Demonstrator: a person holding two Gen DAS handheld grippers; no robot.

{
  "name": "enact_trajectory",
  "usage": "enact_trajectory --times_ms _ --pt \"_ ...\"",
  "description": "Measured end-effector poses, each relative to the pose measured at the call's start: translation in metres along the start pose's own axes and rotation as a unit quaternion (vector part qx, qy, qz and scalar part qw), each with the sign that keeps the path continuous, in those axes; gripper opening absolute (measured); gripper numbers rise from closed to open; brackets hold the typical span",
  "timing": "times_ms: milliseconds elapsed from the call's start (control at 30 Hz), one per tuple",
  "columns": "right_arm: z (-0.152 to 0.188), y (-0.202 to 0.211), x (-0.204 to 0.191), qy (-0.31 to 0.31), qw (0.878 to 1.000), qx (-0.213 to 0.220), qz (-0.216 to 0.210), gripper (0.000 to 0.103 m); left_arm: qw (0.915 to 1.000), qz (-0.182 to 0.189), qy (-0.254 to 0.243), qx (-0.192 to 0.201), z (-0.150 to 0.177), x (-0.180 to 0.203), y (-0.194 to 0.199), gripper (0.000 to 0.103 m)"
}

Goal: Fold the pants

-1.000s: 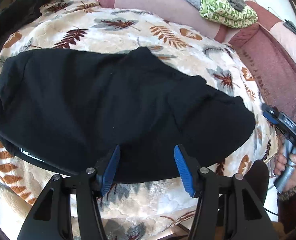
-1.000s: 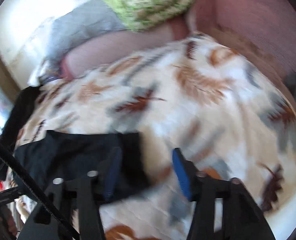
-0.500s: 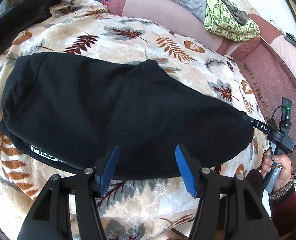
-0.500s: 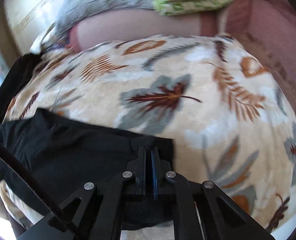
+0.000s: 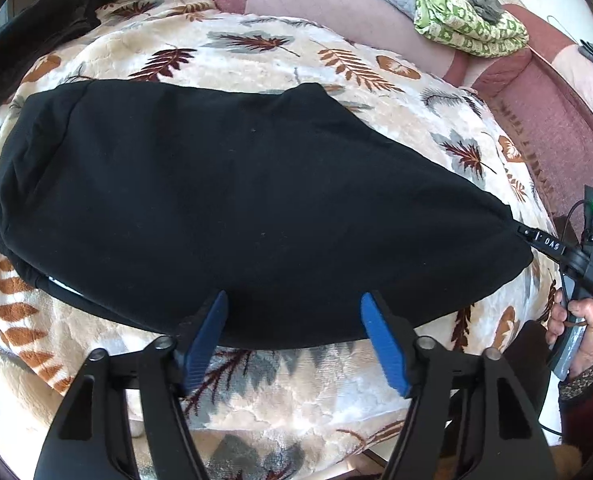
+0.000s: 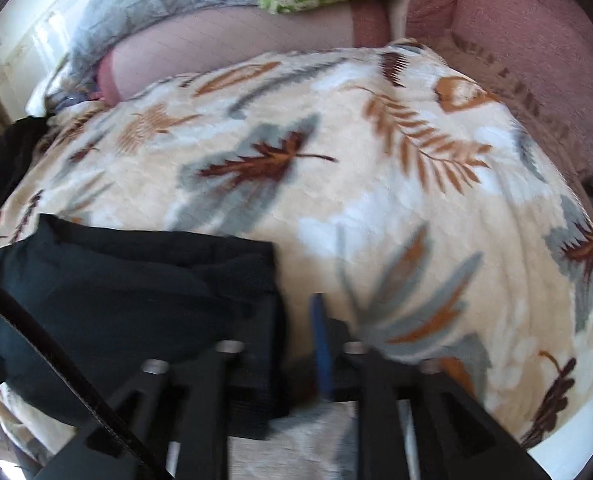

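1. The black pants (image 5: 236, 208) lie folded lengthwise into one long band across the leaf-print blanket (image 5: 296, 384), which covers the bed or couch they rest on.
2. One end of the band sits toward the blanket's left edge, where a strip of white lettering shows along the near hem; the other end tapers toward the blanket's right edge.
3. The left gripper (image 5: 292, 332) hovers at the blanket's near edge, over the middle of the pants' near hem, with its blue-padded fingers (image 5: 206, 338) spread wide and nothing between them.
4. The right gripper (image 5: 544, 242) meets the tapered end of the pants near the blanket's right edge, held by the person's right hand (image 5: 576, 324); a green light glows on its body.
5. In the right wrist view, which is blurred, the pants' end (image 6: 136, 288) lies against the left finger, and one blue pad (image 6: 322, 344) stands a little apart to the right over the blanket (image 6: 376, 168).
6. That view shows a narrow gap between the fingers, with dark cloth around the left one; whether the cloth is truly pinched I cannot tell.
7. Past the blanket's far edge, a green-patterned folded cloth (image 5: 468, 20) and a grey quilt (image 6: 144, 12) rest on pink upholstery (image 5: 328, 8).
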State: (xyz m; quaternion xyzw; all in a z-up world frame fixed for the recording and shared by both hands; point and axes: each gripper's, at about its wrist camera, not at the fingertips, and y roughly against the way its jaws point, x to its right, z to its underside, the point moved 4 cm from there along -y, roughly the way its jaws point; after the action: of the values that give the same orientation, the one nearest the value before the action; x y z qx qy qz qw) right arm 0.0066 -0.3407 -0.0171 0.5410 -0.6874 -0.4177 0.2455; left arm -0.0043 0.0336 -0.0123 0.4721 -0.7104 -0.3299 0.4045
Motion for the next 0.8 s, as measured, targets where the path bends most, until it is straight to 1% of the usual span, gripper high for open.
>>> enact_trajectory --times_ms 33,67,100,133,167,200,233,267,300,333,400,433,467,500,533,600,633,667,700,733,767,800 --pt "0.000 0.003 0.007 -0.013 1.000 0.001 0.004 0.042 1.0000 -0.001 -0.002 0.001 0.001 0.001 -0.001 0.076" --pt "0.000 0.007 0.013 -0.026 1.000 0.004 0.016 0.043 1.0000 -0.001 -0.005 0.003 0.002 0.002 -0.002 0.077" --pt "-0.001 0.015 0.021 -0.038 0.998 0.010 0.046 0.043 0.9999 -0.001 -0.010 0.007 0.003 0.005 -0.002 0.081" --pt "-0.003 0.022 0.026 -0.046 0.997 0.019 0.061 0.045 0.9998 0.000 -0.014 0.010 0.004 0.006 -0.003 0.085" --pt "-0.005 0.030 0.030 -0.057 0.996 0.030 0.068 0.046 0.9998 0.001 -0.018 0.013 0.004 0.008 -0.004 0.087" --pt "-0.008 0.041 0.032 -0.071 0.994 0.043 0.064 0.047 0.9996 0.000 -0.022 0.015 0.004 0.010 -0.005 0.090" --pt "-0.010 0.051 0.029 -0.084 0.994 0.057 0.049 0.047 0.9995 -0.003 -0.027 0.016 0.004 0.012 -0.005 0.090" --pt "-0.011 0.058 0.021 -0.085 0.994 0.063 0.023 0.047 0.9994 -0.003 -0.030 0.018 0.004 0.013 -0.004 0.090" --pt "-0.012 0.060 0.012 -0.080 0.995 0.064 0.003 0.047 0.9993 0.005 -0.030 0.020 0.004 0.014 -0.002 0.090" --pt "-0.011 0.060 -0.005 -0.064 0.996 0.058 -0.033 0.047 0.9992 0.025 -0.024 0.022 0.003 0.013 0.002 0.090" --pt "-0.005 0.054 -0.043 -0.018 0.994 0.032 -0.099 0.047 0.9974 0.063 -0.004 0.036 -0.002 0.008 0.018 0.090" --pt "0.000 0.048 -0.064 0.008 0.991 0.013 -0.136 0.047 0.9965 0.068 0.004 0.048 -0.004 0.004 0.027 0.090" --pt "0.006 0.043 -0.081 0.027 0.986 -0.003 -0.162 0.047 0.9958 0.068 0.011 0.060 -0.007 0.001 0.035 0.090" --pt "0.012 0.035 -0.095 0.046 0.982 -0.023 -0.183 0.047 0.9950 0.065 0.022 0.073 -0.010 -0.007 0.044 0.090" --pt "0.017 0.029 -0.103 0.058 0.979 -0.038 -0.192 0.047 0.9942 0.058 0.036 0.083 -0.013 -0.017 0.052 0.090" --pt "0.026 0.011 -0.105 0.077 0.980 -0.060 -0.174 0.047 0.9925 0.047 0.062 0.094 -0.018 -0.037 0.060 0.090" --pt "0.030 -0.001 -0.099 0.079 0.983 -0.075 -0.150 0.042 0.9915 0.042 0.076 0.097 -0.020 -0.048 0.063 0.090" --pt "0.030 -0.004 -0.093 0.070 0.982 -0.077 -0.159 0.036 0.9906 0.033 0.088 0.100 -0.021 -0.059 0.064 0.090" --pt "0.026 -0.003 -0.086 0.053 0.982 -0.079 -0.165 0.036 0.9903 0.025 0.090 0.103 -0.022 -0.064 0.064 0.090" --pt "0.022 0.001 -0.084 0.046 0.984 -0.081 -0.152 0.037 0.9903 0.018 0.089 0.105 -0.022 -0.068 0.064 0.090" --pt "0.017 0.006 -0.083 0.050 0.987 -0.073 -0.132 0.043 0.9903 0.012 0.087 0.107 -0.022 -0.072 0.065 0.090" --pt "0.007 0.018 -0.089 0.071 0.990 -0.048 -0.109 0.043 0.9901 0.006 0.085 0.111 -0.022 -0.075 0.065 0.090"
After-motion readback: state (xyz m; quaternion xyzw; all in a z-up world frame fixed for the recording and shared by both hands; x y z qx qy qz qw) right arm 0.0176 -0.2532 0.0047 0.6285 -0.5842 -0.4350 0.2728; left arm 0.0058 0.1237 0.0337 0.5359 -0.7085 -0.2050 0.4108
